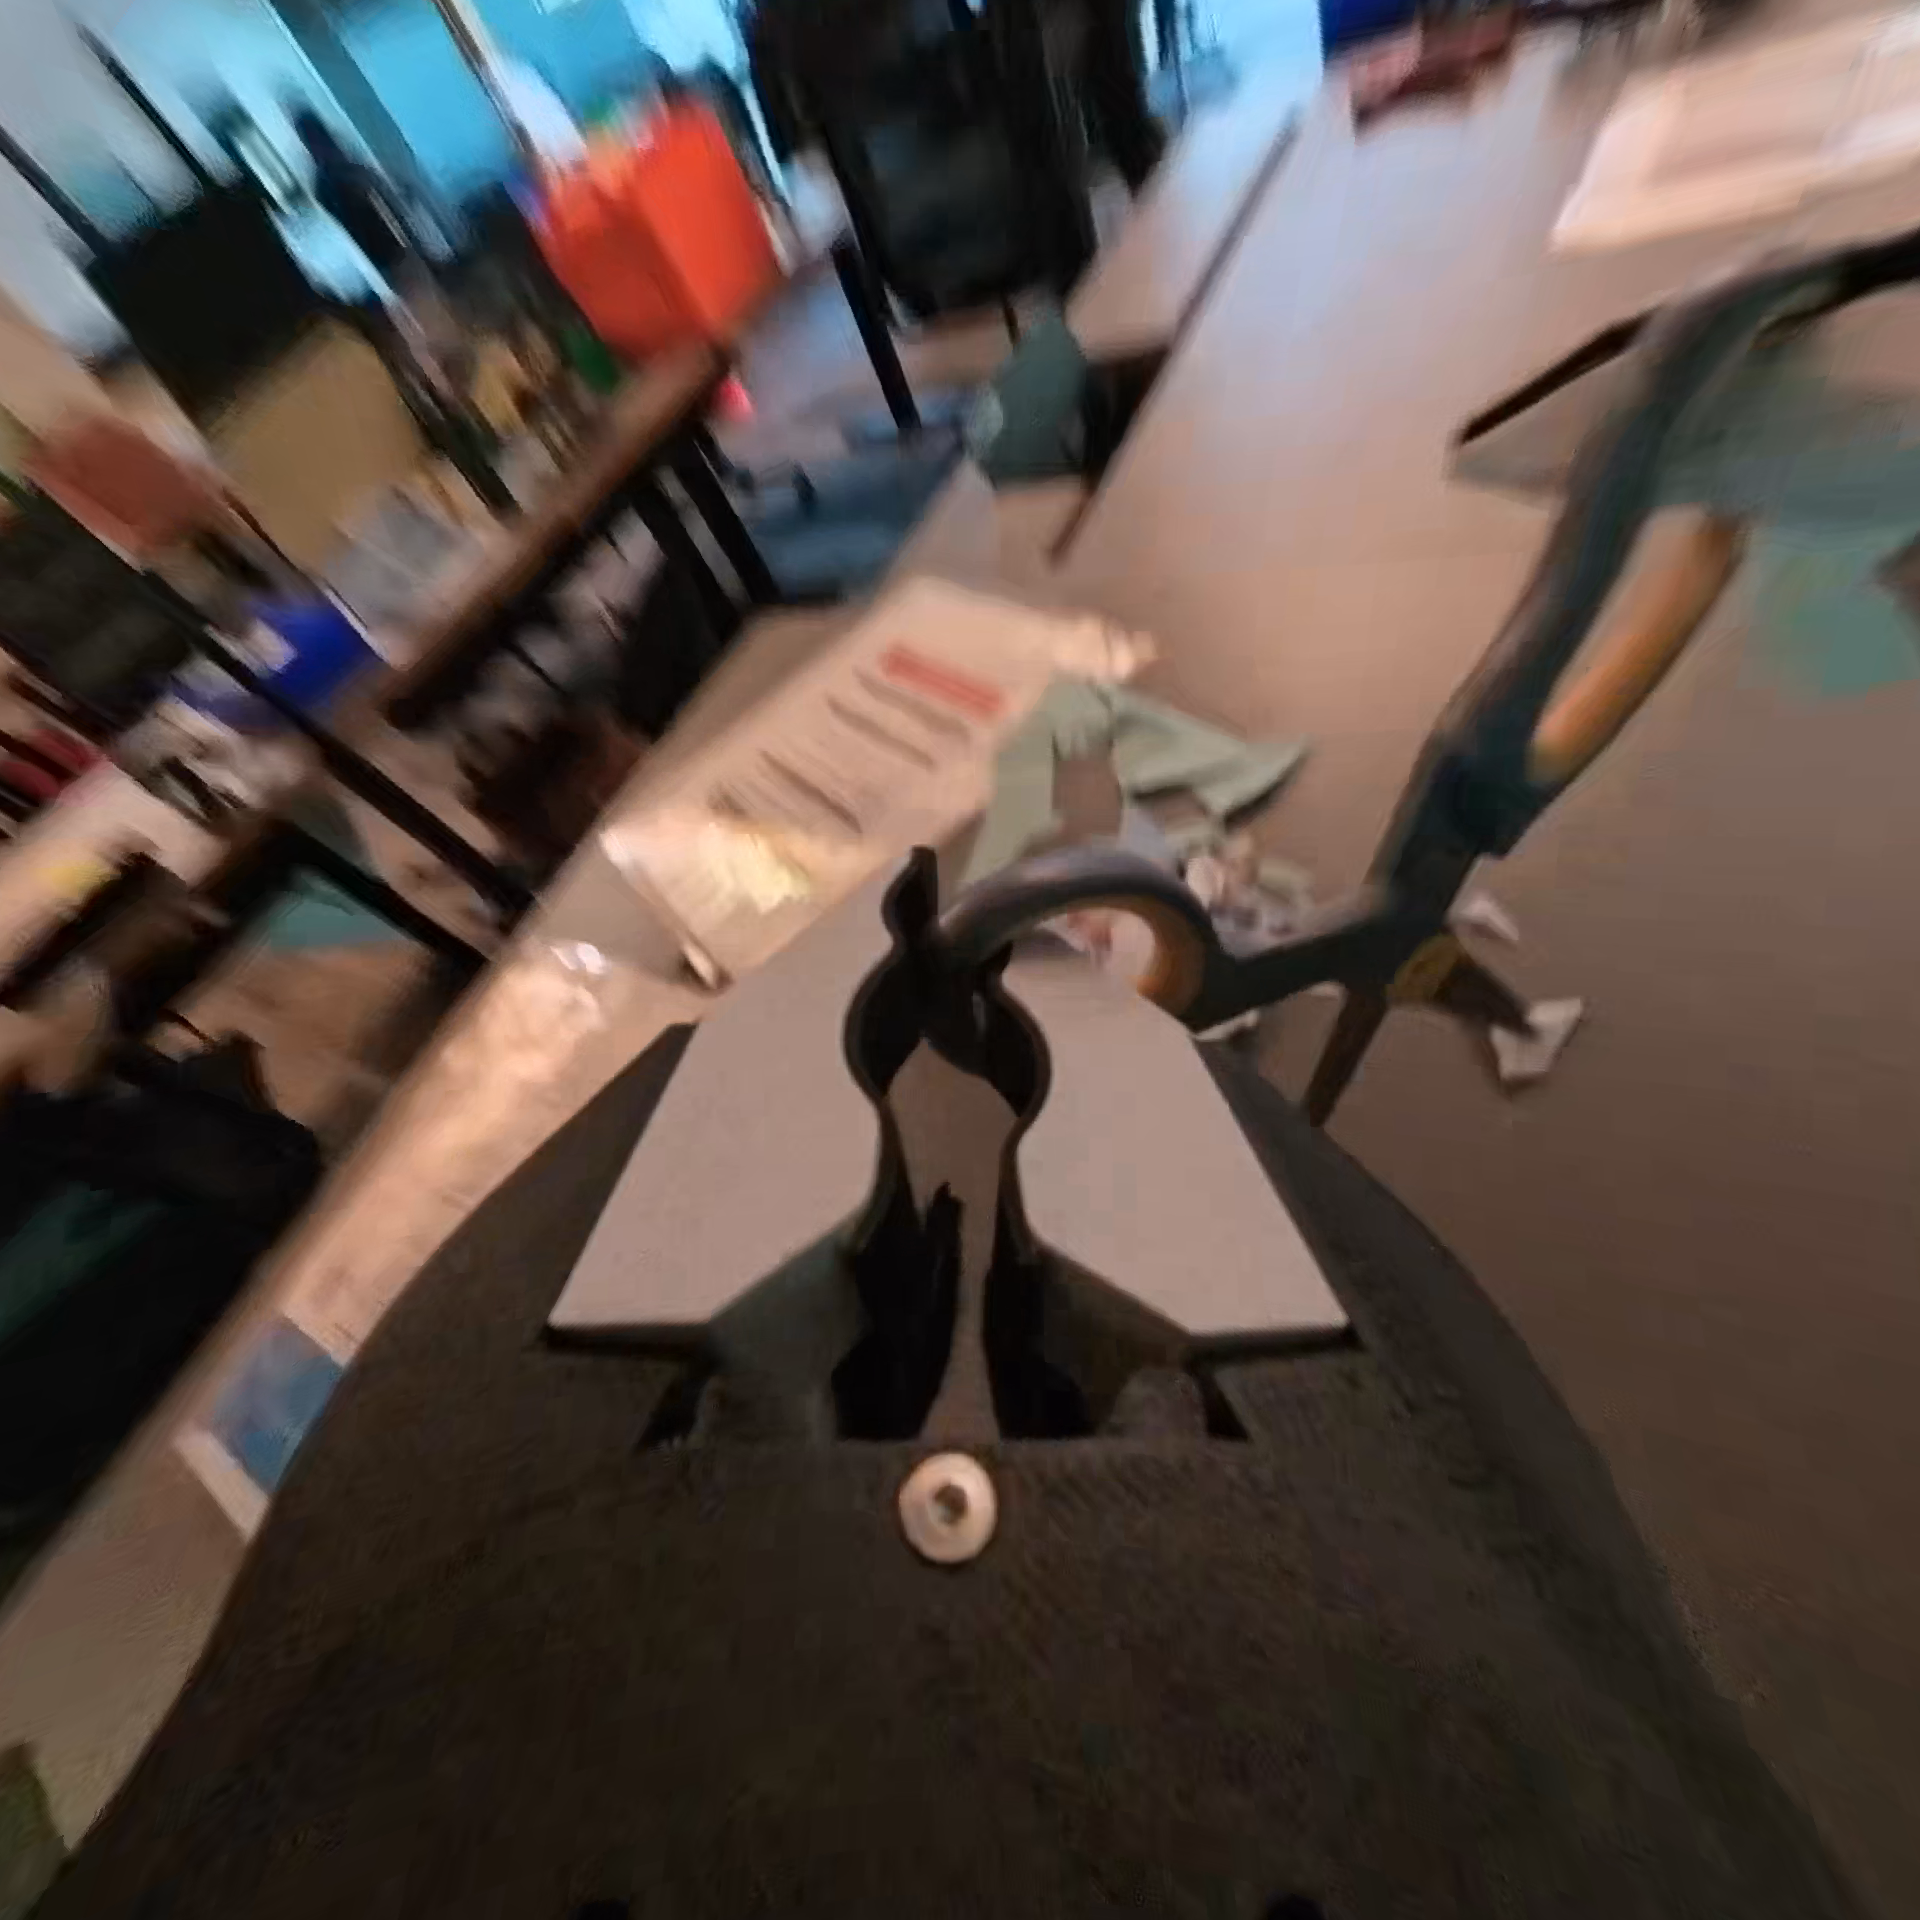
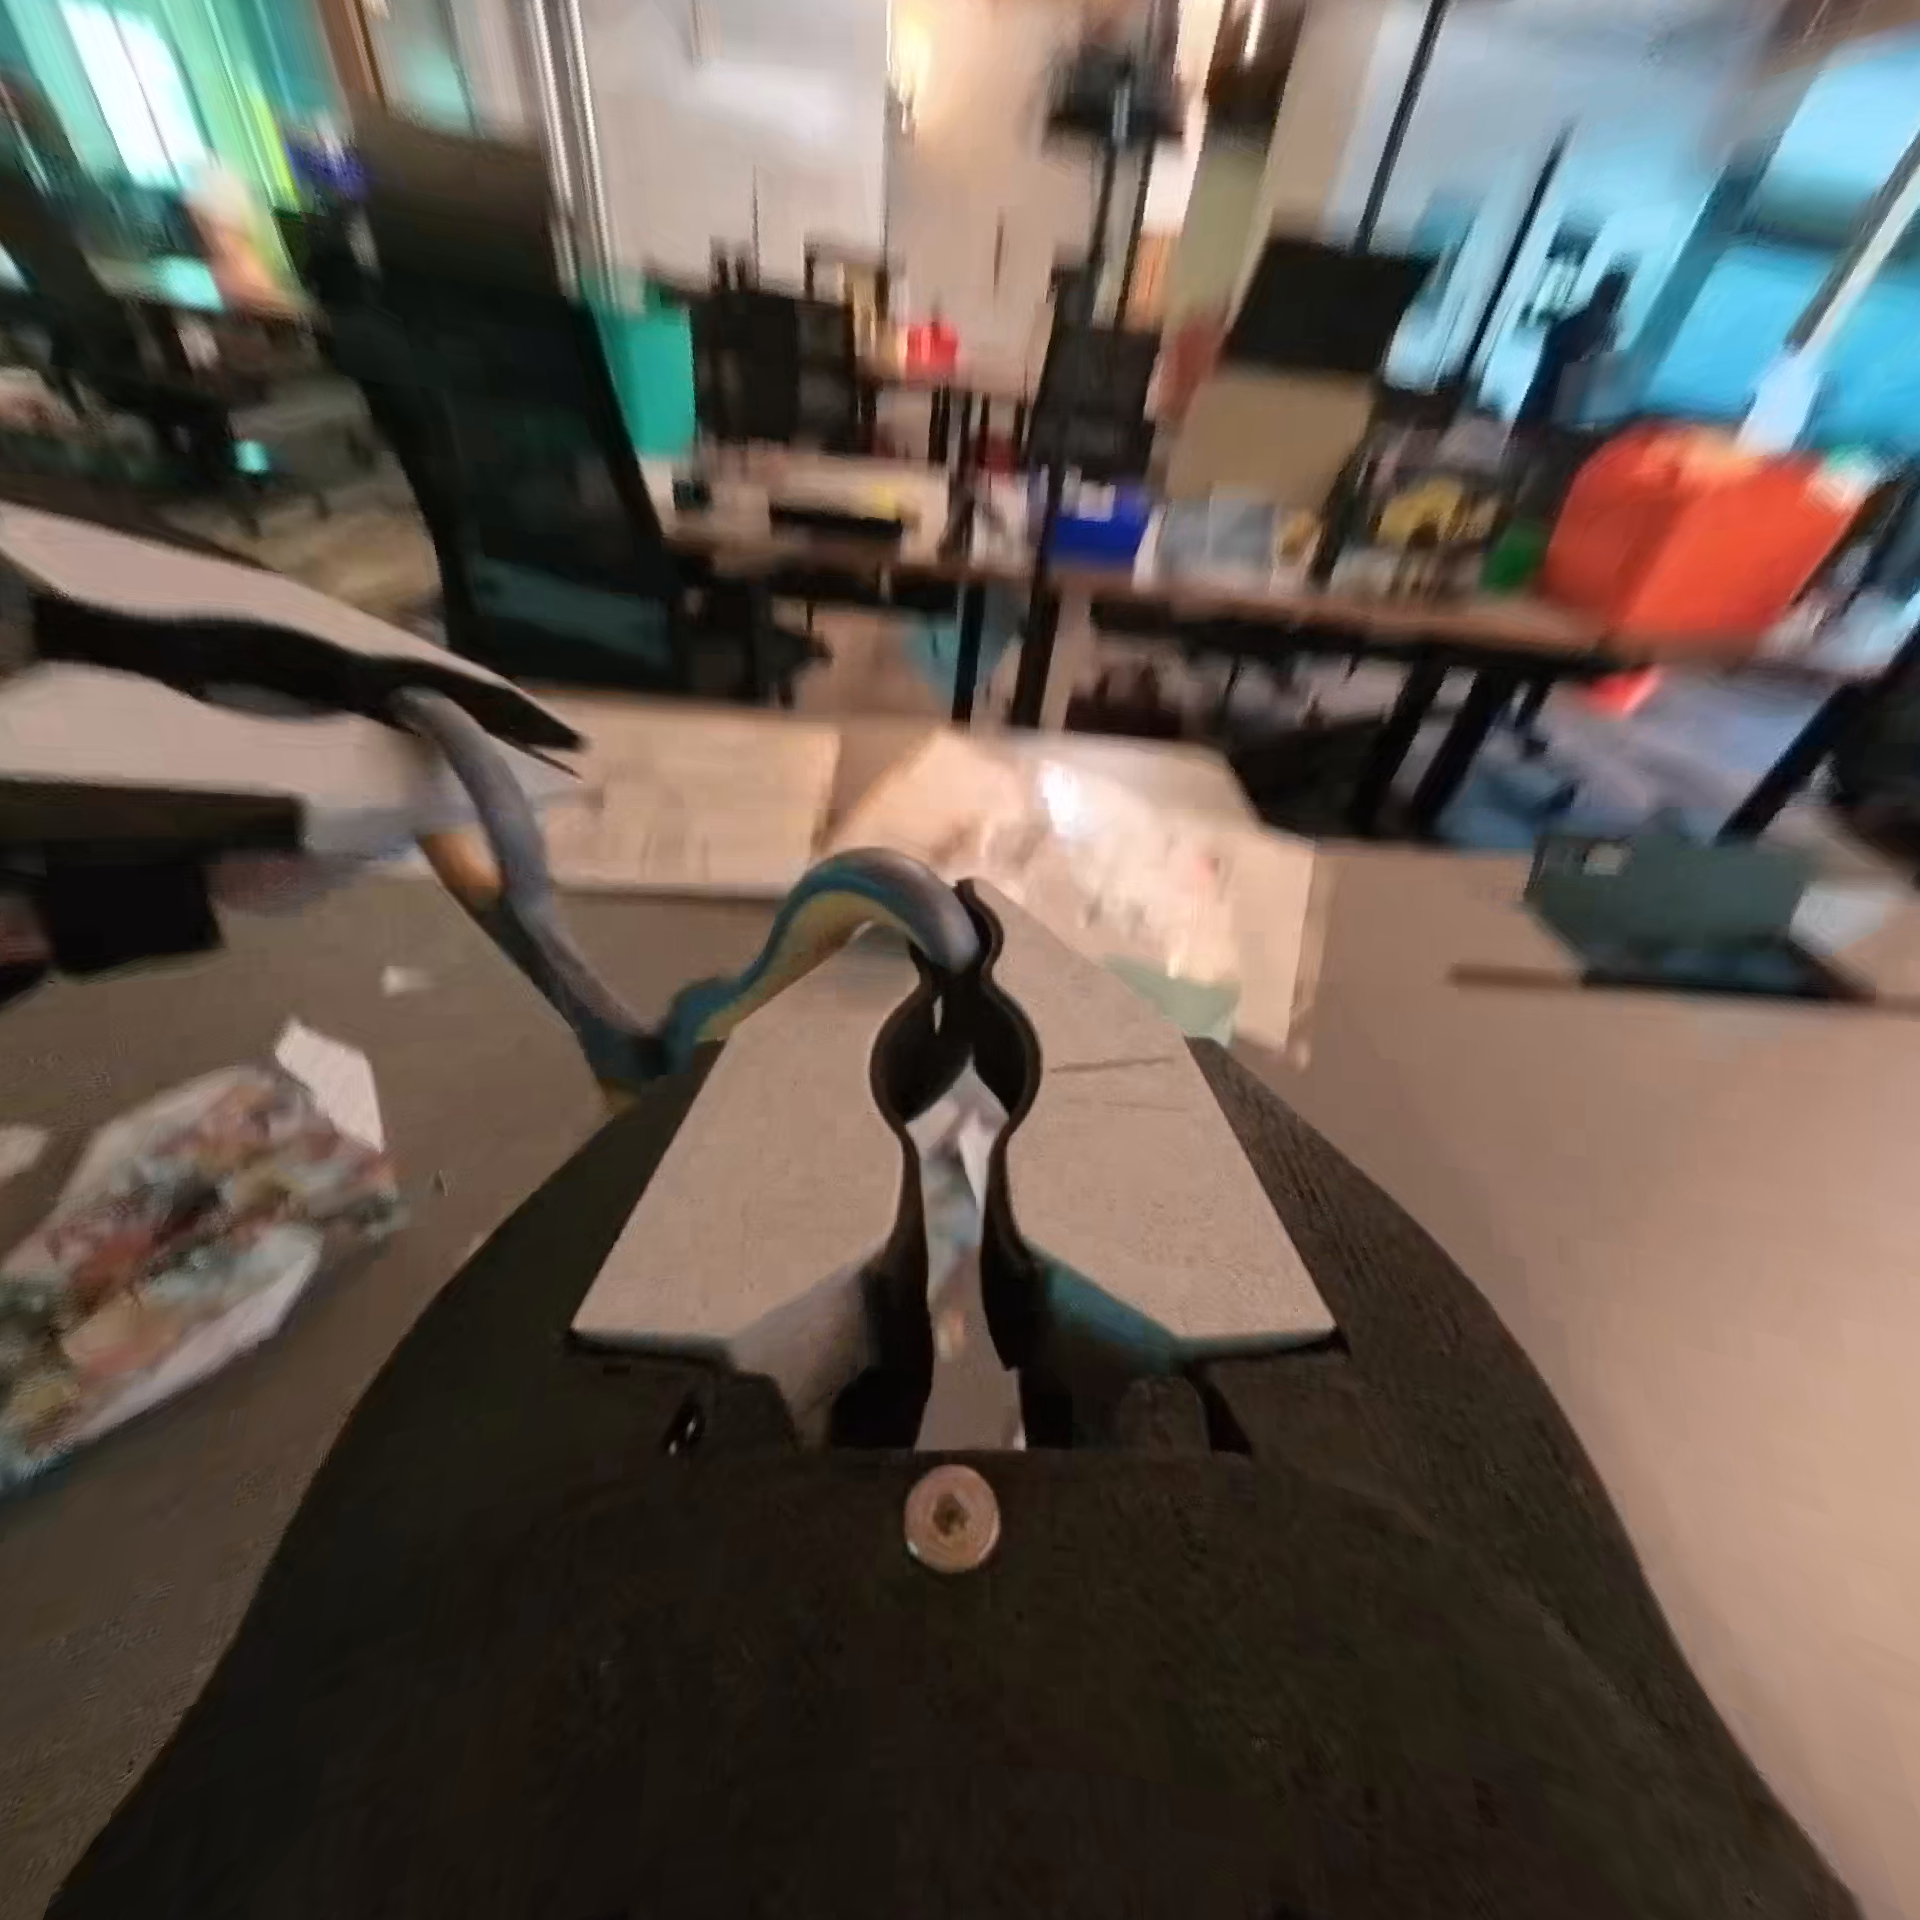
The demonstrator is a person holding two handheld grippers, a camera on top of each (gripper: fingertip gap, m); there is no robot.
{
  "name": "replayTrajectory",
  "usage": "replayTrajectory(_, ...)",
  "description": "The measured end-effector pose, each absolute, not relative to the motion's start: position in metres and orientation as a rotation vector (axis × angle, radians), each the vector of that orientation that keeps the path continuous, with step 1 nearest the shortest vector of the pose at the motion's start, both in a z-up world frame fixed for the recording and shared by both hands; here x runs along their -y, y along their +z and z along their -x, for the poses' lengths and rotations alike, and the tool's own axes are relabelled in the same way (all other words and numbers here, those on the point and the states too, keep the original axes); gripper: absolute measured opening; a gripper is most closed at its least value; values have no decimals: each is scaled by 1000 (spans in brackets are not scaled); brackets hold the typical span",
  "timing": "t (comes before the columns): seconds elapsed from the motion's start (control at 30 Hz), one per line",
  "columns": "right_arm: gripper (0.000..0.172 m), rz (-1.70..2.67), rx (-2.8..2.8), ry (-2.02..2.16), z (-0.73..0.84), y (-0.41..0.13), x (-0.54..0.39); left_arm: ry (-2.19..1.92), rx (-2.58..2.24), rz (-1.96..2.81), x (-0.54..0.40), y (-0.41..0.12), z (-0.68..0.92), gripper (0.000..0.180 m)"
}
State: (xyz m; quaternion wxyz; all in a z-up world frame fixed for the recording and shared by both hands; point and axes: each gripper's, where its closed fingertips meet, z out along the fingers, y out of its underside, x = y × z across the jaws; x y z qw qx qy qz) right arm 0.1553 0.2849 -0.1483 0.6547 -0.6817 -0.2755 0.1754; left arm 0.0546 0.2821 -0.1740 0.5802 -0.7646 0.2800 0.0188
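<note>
Left wrist view: left gripper [image 1: 935,961], jaws pinching one handle loop of scissors [image 1: 1288,956] above counter [image 1: 1558,1039]. Right gripper [image 2: 961,940], jaws pinching other loop. Crumpled printed paper [image 2: 177,1236] on counter nearby.

R gripper [image 2: 961,935] clamps scissors' handle loop [image 2: 883,883]; L gripper [image 2: 499,727] prob. pinches other loop.

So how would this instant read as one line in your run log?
left gripper: shut on scissors handle loop | right gripper: shut on other loop | scissors off table | crumpled paper below | views blurred
</note>
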Motion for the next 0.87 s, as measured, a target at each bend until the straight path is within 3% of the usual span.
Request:
replayTrajectory(0.17, 0, 1329, 620, 159, -133, -113, -250, 374, -726, 1549, -256, -143, -103, 2)
replayTrajectory(0.23, 0, 1351, 624, 286, -132, -113, -239, 228, -678, 1587, -245, -139, -107, 3)
replayTrajectory(0.33, 0, 1485, 738, 332, -131, -130, -222, 196, -756, 1739, -224, -159, -108, 3)
replayTrajectory(0.47, 0, 1758, 911, 560, -124, -164, -218, -248, -744, 1955, -200, -183, -114, 0)
replayTrajectory(0.6, 0, 2113, 1029, 658, -114, -231, -236, -434, -608, 2206, -214, -226, -96, 2)
replayTrajectory(0.67, 10, 2192, 994, 625, -112, -254, -252, -399, -503, 2330, -227, -259, -80, 12)
replayTrajectory(0.73, 51, 2191, 923, 546, -121, -262, -267, -302, -391, 2376, -235, -276, -54, 23)
replayTrajectory(0.77, 64, 2151, 876, 500, -130, -258, -273, -237, -365, 2385, -233, -280, -39, 42)
replayTrajectory(0.8, 71, 2085, 822, 487, -139, -247, -274, -210, -341, 2350, -231, -275, -28, 82)
replayTrajectory(0.87, 78, 1881, 712, 583, -147, -206, -254, -93, -199, 2236, -224, -250, 3, 106)
